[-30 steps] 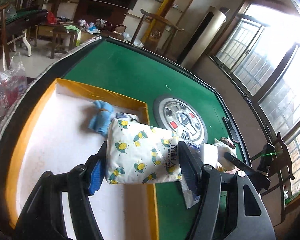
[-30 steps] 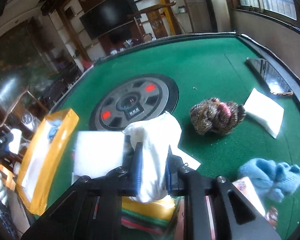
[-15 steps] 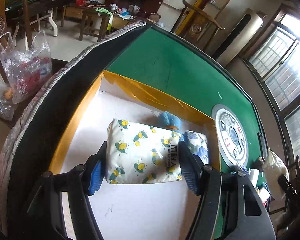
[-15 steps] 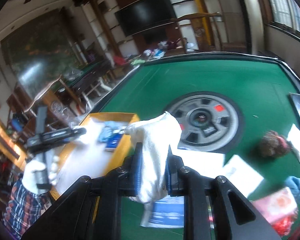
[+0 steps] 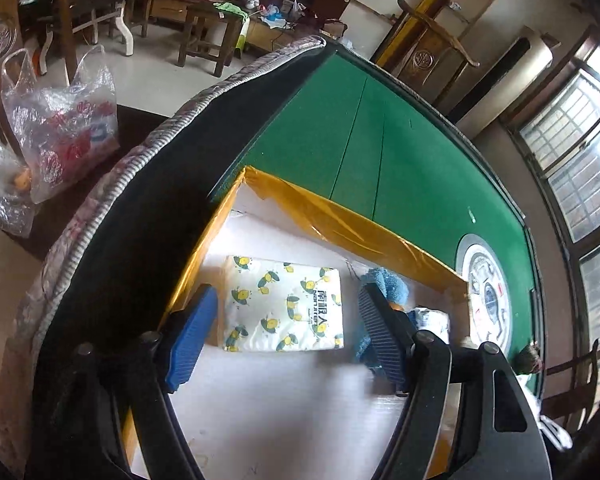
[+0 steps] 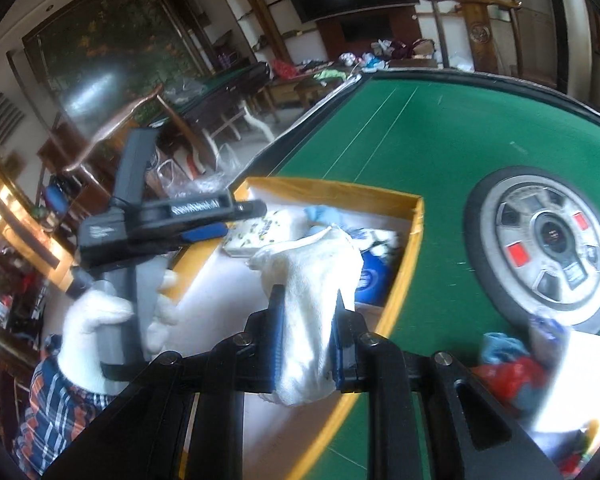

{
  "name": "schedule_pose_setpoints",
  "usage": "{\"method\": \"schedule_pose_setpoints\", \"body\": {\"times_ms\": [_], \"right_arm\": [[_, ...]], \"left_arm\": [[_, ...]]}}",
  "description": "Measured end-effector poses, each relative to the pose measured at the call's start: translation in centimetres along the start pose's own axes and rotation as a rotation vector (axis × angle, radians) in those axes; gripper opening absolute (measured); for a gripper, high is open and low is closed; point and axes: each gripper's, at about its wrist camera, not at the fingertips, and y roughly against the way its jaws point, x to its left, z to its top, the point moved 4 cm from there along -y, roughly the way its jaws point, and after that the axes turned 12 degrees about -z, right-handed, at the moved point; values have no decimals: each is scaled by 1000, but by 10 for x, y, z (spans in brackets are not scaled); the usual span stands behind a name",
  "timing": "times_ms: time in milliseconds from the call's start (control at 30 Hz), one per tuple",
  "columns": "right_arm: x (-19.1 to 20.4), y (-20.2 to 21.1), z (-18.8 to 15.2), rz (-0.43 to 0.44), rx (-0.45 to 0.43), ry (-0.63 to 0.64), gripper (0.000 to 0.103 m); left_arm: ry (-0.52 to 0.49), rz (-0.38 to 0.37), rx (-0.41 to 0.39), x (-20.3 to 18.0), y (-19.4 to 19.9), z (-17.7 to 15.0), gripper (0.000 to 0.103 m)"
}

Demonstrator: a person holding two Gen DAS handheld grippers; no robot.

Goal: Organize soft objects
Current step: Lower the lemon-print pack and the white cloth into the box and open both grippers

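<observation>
One tissue pack (image 5: pixel 285 305), a soft rectangular packet printed with yellow fruit, lies flat on the white floor of the single yellow-walled box (image 5: pixel 352 226), between the blue ribbed pads of the left gripper (image 5: pixel 284 330). Its jaws are opening, clear of the pack. The right gripper (image 6: pixel 306 344) is clenched on one white fluffy cloth (image 6: pixel 314 276), held over the box; beyond it sits one blue fuzzy item (image 5: pixel 384 280).

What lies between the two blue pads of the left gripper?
In the left wrist view, the tissue pack lies on the white box floor between the pads of the left gripper. The jaws are opening; narrow gaps show on both sides.
</observation>
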Motion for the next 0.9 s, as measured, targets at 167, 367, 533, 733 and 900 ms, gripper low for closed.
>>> {"method": "schedule_pose_setpoints", "body": {"times_ms": [167, 367, 533, 733, 900], "right_arm": [[22, -31, -4, 38, 73, 6, 17], [53, -66, -11, 71, 154, 23, 17], [78, -79, -12, 86, 192, 65, 18], [59, -50, -17, -158, 120, 145, 19], [34, -41, -23, -226, 143, 79, 32]], "left_arm": [[22, -97, -131, -4, 57, -8, 73], [17, -166, -204, 4, 107, -28, 73], [34, -178, -232, 17, 129, -41, 73], [8, -165, -228, 22, 138, -53, 73], [1, -171, -212, 16, 128, -58, 73]]}}
